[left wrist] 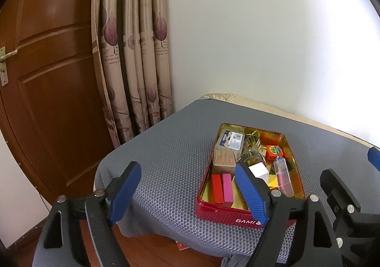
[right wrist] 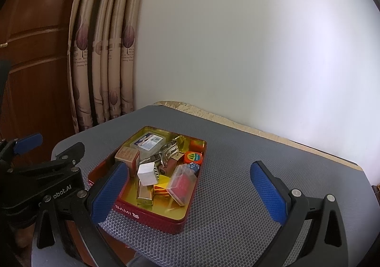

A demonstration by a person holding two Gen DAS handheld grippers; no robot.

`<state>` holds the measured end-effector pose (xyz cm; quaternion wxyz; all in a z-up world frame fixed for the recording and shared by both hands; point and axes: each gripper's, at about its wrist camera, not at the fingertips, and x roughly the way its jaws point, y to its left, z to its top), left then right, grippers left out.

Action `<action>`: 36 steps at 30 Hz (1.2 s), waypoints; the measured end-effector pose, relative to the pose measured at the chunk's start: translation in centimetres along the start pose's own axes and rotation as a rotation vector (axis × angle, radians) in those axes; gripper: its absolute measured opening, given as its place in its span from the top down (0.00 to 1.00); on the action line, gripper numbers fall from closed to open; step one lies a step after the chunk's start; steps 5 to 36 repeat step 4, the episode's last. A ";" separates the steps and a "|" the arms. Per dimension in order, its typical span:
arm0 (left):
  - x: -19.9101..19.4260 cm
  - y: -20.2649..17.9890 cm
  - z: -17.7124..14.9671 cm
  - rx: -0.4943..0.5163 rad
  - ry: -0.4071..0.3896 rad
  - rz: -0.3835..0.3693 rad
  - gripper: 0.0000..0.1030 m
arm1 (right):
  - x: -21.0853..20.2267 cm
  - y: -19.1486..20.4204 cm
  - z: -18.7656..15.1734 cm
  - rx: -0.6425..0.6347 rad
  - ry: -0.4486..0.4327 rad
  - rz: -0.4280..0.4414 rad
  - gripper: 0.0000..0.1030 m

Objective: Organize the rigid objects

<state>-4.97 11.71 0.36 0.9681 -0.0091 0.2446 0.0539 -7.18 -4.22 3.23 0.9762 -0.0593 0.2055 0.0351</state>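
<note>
on the grey honeycomb mat [right wrist: 237, 172] sits the red tin [right wrist: 152, 216], filled with a white cube [right wrist: 147, 173], a clear case [right wrist: 148, 143] and red and pink blocks [left wrist: 222, 187], while the left gripper [left wrist: 187, 192] and right gripper [right wrist: 190, 192] hover nearby, released and empty.

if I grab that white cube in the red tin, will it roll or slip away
The white cube sits tilted on other pieces, so it may tip when touched. Flat faces suggest it won't roll. It looks rigid; smooth sides might slip between the pads.
</note>
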 end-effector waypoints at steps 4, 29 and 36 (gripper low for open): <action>-0.2 0.1 0.1 -0.018 0.010 -0.010 0.19 | -0.2 -0.2 0.1 0.005 -0.009 0.003 0.01; -0.2 0.1 0.1 -0.018 0.010 -0.010 0.19 | -0.2 -0.2 0.1 0.005 -0.009 0.003 0.01; -0.2 0.1 0.1 -0.018 0.010 -0.010 0.19 | -0.2 -0.2 0.1 0.005 -0.009 0.003 0.01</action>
